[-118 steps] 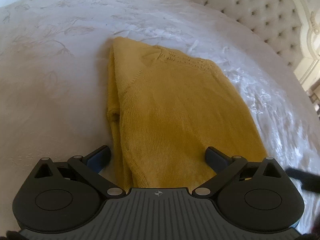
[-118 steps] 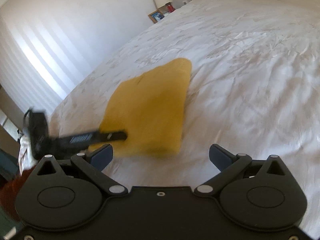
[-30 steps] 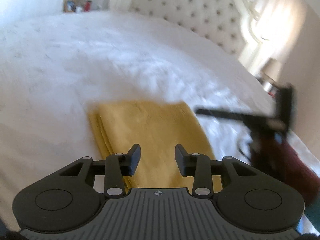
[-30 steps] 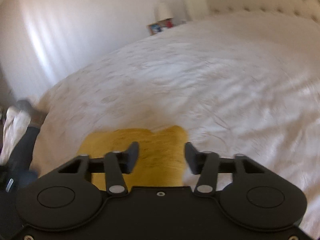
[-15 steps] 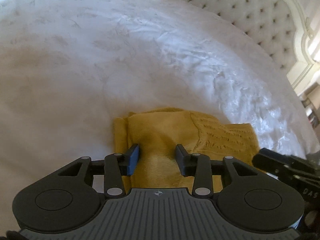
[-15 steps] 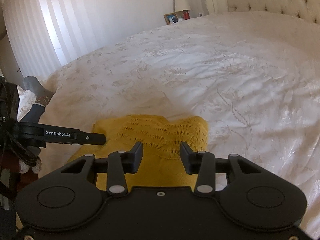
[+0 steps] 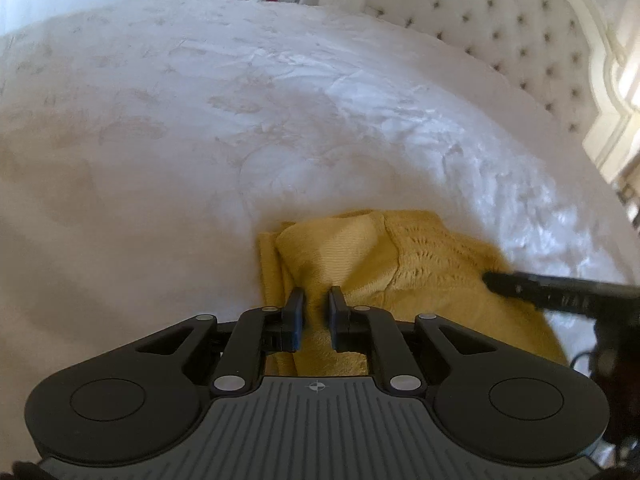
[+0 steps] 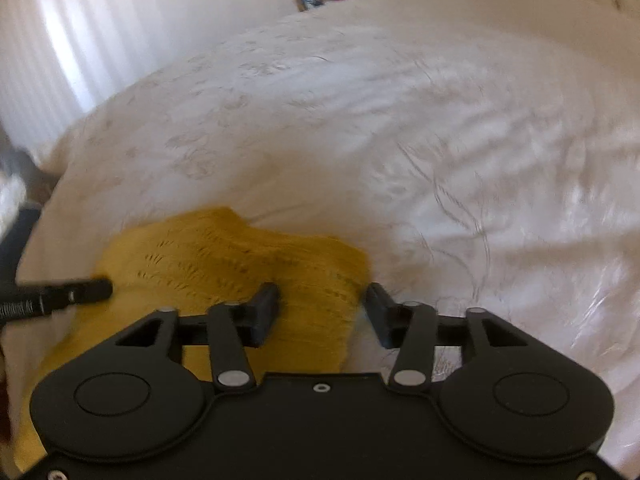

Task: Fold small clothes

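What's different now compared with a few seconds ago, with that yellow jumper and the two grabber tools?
The mustard-yellow knitted sweater, earlier a long half-fold, is now a shorter bundle. The left gripper has just been closing and pinches a ridge of the knit. The right gripper has come down and just widened; its fingers straddle the sweater's edge without pressing. The sweater remains on the white embroidered bedspread.

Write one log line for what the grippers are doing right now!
left gripper: just closed, pinching sweater | right gripper: open, opening, over sweater edge | bed: sweater folded
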